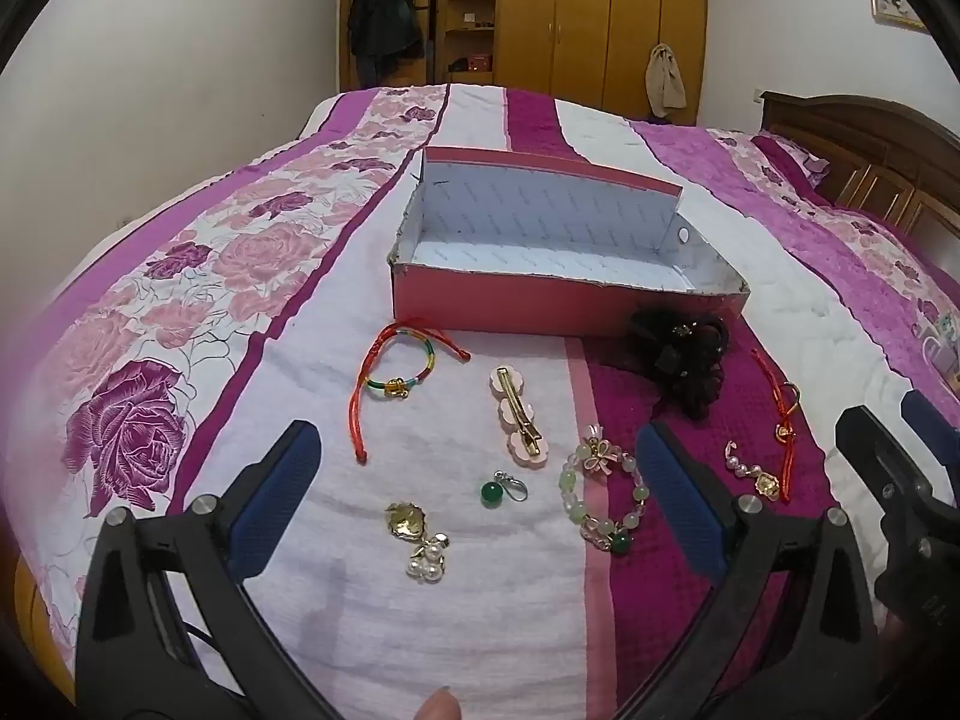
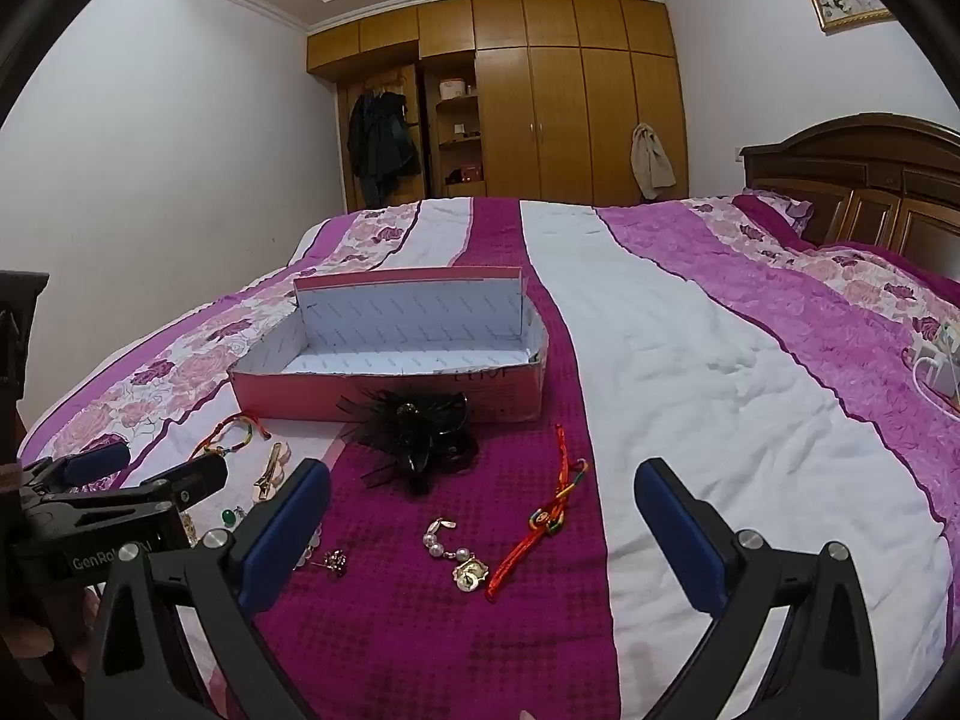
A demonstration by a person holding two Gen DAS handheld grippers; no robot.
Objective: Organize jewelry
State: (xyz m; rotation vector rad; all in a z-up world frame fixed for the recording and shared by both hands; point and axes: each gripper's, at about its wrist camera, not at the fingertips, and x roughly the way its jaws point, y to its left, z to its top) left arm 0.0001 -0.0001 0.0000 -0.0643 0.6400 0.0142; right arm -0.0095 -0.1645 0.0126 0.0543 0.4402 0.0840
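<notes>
Pink box [image 1: 492, 306] showing white inside, mid-frame; bedspread [image 1: 180, 324] showing purple roses, left; green beads [image 1: 576, 504] lower center.

Between the left fingers [image 1: 288, 456] lie scattered trinkets; ahead, the open pink box [image 1: 510, 306] blocks passage. White quilt [image 2: 690, 396] beyond the right fingers [image 2: 672, 516] lies bare.

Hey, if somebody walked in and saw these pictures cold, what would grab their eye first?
Probably the open pink box sitting empty on the purple floral bedspread. Next, the jewelry scattered in front of it: a red cord bracelet, a pink hair clip, a green bead bracelet, and a black hair accessory against the box's near wall. Both hand-held grippers, left and right, hover open above them.
</notes>
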